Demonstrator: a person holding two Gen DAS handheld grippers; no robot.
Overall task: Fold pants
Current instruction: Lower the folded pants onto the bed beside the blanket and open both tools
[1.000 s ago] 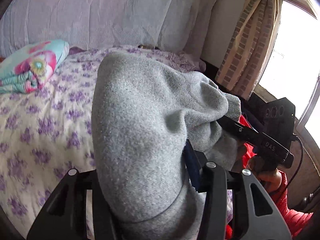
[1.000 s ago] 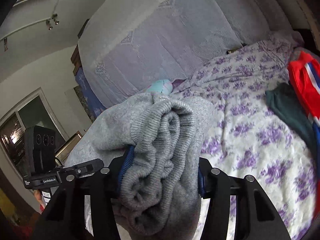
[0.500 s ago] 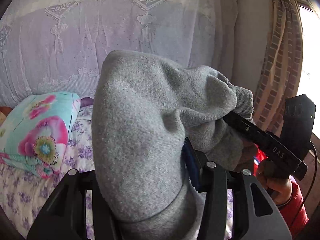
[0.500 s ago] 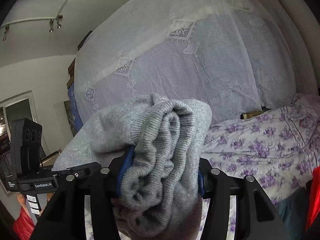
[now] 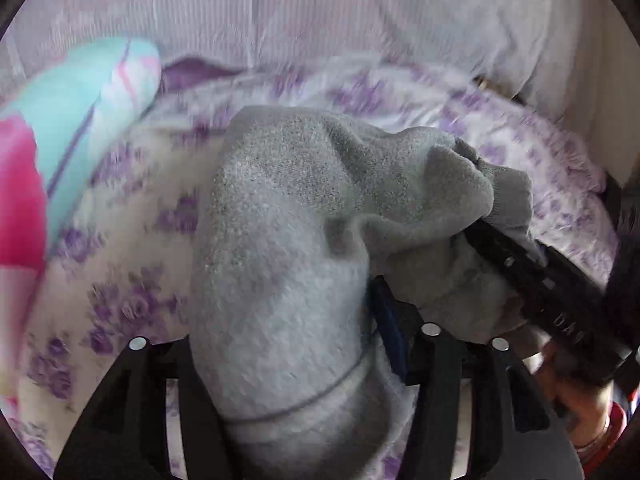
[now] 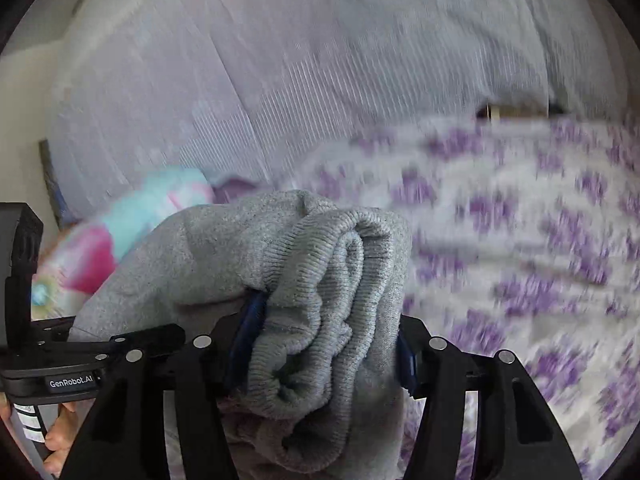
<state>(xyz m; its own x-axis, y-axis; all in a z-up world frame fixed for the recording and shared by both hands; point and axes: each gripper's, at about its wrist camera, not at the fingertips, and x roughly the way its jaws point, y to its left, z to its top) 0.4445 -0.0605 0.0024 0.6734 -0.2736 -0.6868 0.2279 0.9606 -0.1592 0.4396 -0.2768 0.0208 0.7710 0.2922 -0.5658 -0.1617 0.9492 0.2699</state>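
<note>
The grey knit pants (image 5: 288,240) hang bunched over and between the fingers of my left gripper (image 5: 288,320). Its jaws are opening, though the cloth still fills the gap and lies against the blue pad (image 5: 386,320). In the right wrist view the ribbed end of the same pants (image 6: 332,300) sits rolled between the blue pads (image 6: 248,320) of my right gripper (image 6: 326,336). Those jaws are opening too, with the cloth still touching both pads. The pants span from one gripper to the other above the bed.
A bed sheet with purple flowers (image 5: 120,260) (image 6: 520,220) lies below and ahead. A turquoise and pink floral pillow (image 5: 80,120) (image 6: 120,240) rests at the left. Pale lilac lace cloth (image 5: 320,12) rises behind the bed. A person's hand (image 5: 580,400) grips the right handle.
Both grippers swung quickly with the pants toward the head of the bed and tipped downward. The sheet and pillow now fill the views. The right pads stand slightly wider.
</note>
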